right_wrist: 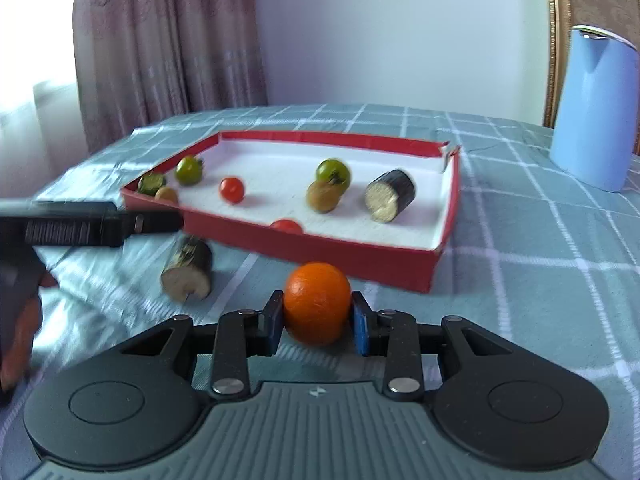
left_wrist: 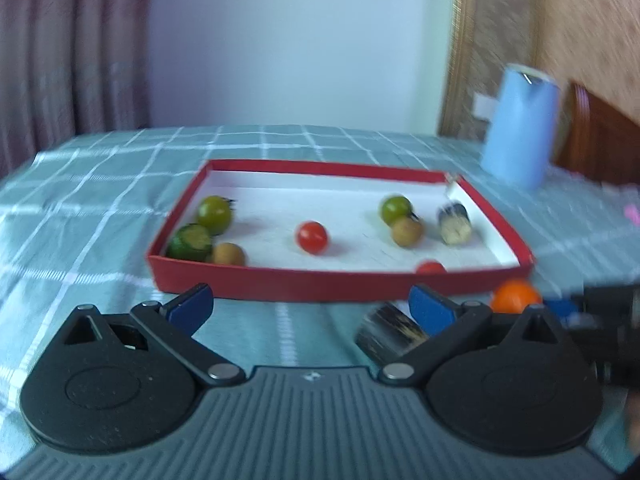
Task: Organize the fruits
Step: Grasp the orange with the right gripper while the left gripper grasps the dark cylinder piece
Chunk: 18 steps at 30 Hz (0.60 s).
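Observation:
A red tray (left_wrist: 320, 285) (right_wrist: 352, 258) with a white floor holds green tomatoes (left_wrist: 215, 213), red tomatoes (left_wrist: 311, 237), brown longans (left_wrist: 407, 231) and a dark cut stalk piece (right_wrist: 390, 195). My right gripper (right_wrist: 317, 318) is shut on an orange (right_wrist: 317, 302) on the cloth just in front of the tray; the orange also shows in the left wrist view (left_wrist: 515, 295). My left gripper (left_wrist: 310, 308) is open and empty, low before the tray. A second dark stalk piece (left_wrist: 386, 334) (right_wrist: 188, 274) lies on the cloth beside its right finger.
A light blue jug (left_wrist: 520, 128) (right_wrist: 592, 108) stands at the back right of the green checked tablecloth (right_wrist: 540, 264). Curtains hang at the left and a wooden chair (left_wrist: 600, 140) stands behind the jug. The left gripper's body (right_wrist: 92, 224) shows at the right view's left.

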{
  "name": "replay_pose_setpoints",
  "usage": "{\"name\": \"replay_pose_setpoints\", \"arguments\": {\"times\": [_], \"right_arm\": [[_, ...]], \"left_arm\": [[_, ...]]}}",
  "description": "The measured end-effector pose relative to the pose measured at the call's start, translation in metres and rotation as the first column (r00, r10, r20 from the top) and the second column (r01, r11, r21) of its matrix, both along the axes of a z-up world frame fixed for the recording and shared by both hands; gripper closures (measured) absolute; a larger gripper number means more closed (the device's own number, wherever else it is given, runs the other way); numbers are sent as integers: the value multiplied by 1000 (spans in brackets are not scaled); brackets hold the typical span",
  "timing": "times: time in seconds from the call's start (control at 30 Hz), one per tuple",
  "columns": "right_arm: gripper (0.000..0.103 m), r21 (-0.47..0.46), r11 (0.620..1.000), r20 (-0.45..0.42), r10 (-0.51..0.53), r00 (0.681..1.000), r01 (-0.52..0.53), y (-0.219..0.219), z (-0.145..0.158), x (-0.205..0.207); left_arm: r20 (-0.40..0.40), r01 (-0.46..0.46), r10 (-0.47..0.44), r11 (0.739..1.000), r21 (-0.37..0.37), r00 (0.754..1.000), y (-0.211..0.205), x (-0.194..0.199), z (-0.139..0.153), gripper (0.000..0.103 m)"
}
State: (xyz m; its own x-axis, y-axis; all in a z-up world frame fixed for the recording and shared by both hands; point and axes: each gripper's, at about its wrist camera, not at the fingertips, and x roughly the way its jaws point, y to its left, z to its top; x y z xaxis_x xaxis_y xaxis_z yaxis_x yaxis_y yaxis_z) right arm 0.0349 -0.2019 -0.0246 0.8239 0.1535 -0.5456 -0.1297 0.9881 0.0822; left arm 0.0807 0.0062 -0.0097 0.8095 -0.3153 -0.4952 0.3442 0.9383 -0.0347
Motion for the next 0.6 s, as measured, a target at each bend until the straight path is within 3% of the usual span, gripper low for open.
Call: {"name": "replay_pose_setpoints", "arguments": {"times": [0.17, 0.33, 0.4, 0.6], "right_arm": [[70, 14, 1000, -8, 11, 1000, -11, -1, -3, 1], [70, 18, 1000, -18, 13, 1000, -13, -2, -5, 2], [70, 21, 1000, -19, 15, 1000, -15, -3, -6, 4], [69, 47, 999, -21, 20, 1000, -19, -6, -6, 5]], "left_arm": [[33, 34, -38, 993, 110, 999, -26, -11, -7, 0], [-51, 27, -19, 985, 168, 999, -35, 2, -18, 3], [-61, 37, -28, 987, 158, 998, -33, 4, -19, 15], [-42, 78, -72, 985, 154, 996, -36, -1, -17, 30]]}}
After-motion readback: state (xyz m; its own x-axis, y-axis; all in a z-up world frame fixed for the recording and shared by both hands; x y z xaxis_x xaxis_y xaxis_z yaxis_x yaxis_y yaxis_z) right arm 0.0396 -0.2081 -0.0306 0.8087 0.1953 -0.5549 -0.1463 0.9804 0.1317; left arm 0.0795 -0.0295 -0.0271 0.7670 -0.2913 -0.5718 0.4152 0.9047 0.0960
